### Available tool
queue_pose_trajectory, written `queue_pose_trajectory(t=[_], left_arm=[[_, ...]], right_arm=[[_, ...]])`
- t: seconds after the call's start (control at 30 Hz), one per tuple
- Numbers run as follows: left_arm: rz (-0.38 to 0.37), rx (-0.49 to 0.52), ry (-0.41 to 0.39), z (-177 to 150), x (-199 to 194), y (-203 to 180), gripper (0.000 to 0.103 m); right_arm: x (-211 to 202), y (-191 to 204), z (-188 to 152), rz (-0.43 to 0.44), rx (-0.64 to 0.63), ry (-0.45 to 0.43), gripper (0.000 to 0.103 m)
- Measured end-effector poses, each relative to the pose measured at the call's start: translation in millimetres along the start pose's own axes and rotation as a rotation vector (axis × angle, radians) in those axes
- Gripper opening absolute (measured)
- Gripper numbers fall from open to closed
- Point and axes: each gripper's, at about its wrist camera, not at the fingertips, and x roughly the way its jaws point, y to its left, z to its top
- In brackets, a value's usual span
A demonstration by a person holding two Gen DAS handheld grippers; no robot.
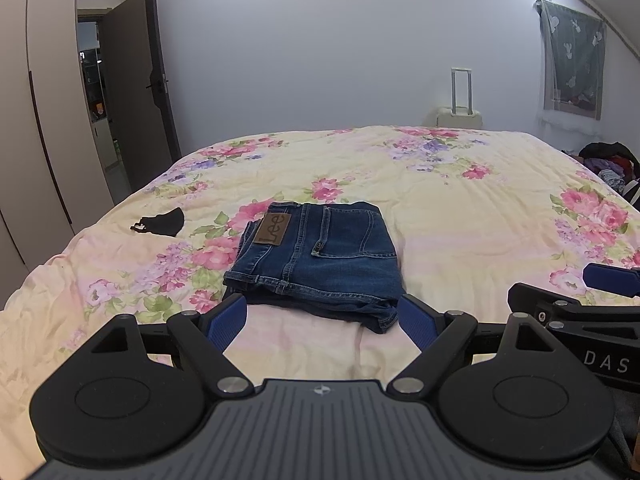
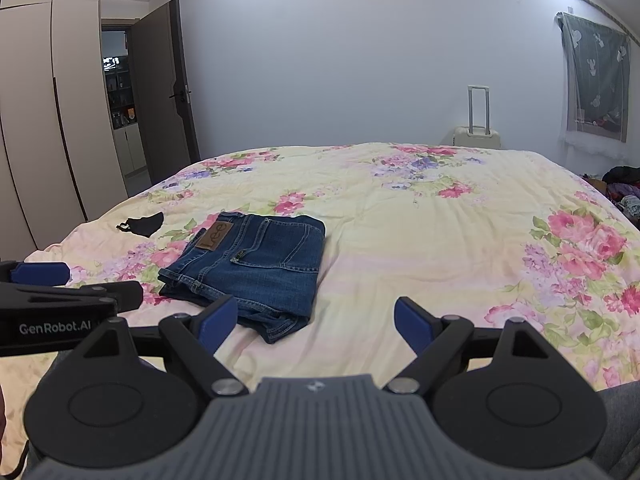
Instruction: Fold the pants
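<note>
Dark blue jeans with a brown Lee patch lie folded into a compact stack on the floral bedspread. My left gripper is open and empty, just in front of the stack's near edge. In the right wrist view the jeans lie ahead to the left. My right gripper is open and empty, near the stack's front right corner. Each gripper shows at the edge of the other's view: the right one in the left wrist view, the left one in the right wrist view.
A small black cloth lies on the bed left of the jeans. A wardrobe and an open door stand at left. A suitcase stands beyond the bed. A pile of clothes lies at right.
</note>
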Motion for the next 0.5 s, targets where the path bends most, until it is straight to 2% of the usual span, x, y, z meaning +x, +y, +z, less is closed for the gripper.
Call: queue_pose_trajectory(t=[0.5], left_arm=[[0.017,-0.003,0.0,3.0,-3.3,2.7,0.1]], right_arm=[[-0.7,0.6,-0.2,0.001,0.0,-0.002,0.082]])
